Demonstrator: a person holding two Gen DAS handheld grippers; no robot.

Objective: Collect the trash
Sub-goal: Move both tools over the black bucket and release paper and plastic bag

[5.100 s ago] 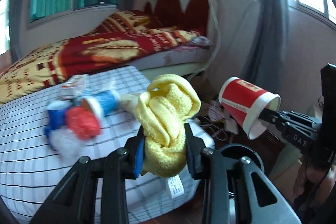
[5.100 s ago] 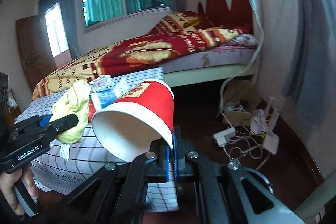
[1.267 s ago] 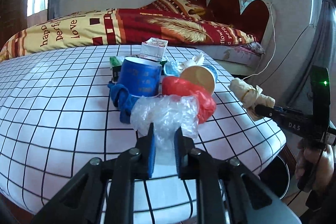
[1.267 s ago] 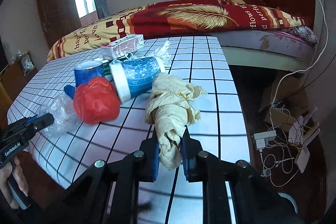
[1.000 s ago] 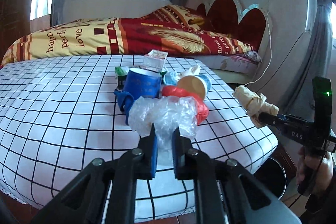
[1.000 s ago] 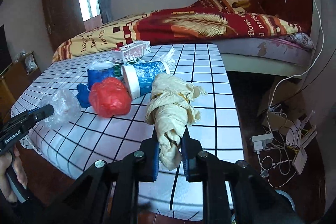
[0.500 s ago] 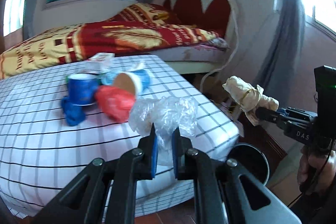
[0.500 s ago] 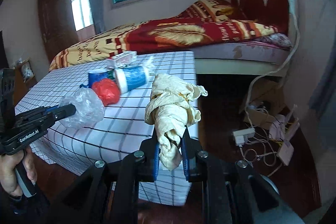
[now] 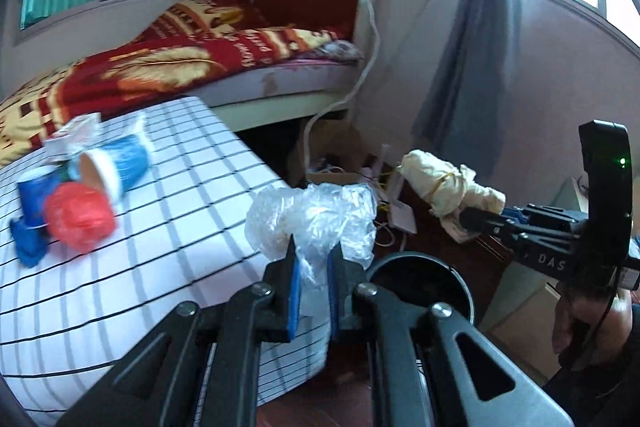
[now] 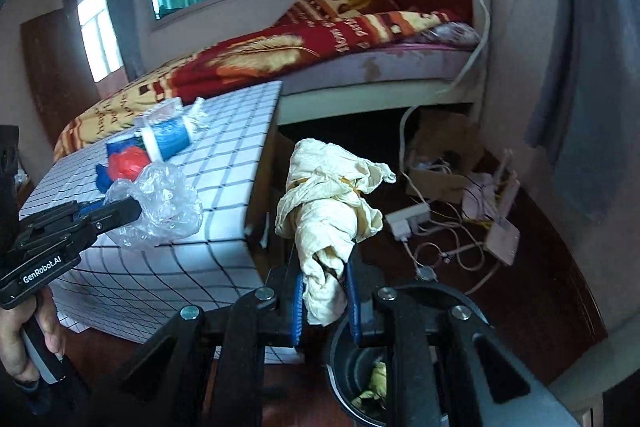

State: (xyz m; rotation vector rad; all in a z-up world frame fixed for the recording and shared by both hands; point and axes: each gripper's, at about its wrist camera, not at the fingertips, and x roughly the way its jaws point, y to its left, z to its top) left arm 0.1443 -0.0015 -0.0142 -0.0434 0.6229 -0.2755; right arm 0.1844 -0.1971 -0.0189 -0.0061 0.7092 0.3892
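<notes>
Right wrist view: the bin [image 10: 404,359] is half hidden behind the right gripper [image 10: 325,301] clamping crumpled cream paper [image 10: 328,211]; the left gripper [image 9: 311,289] pinches crinkly clear plastic [image 9: 316,215].

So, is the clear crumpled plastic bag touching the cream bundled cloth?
Apart. The right wrist view shows the clear crumpled plastic bag well left of the cream bundled cloth, with checked tabletop between them.
</notes>
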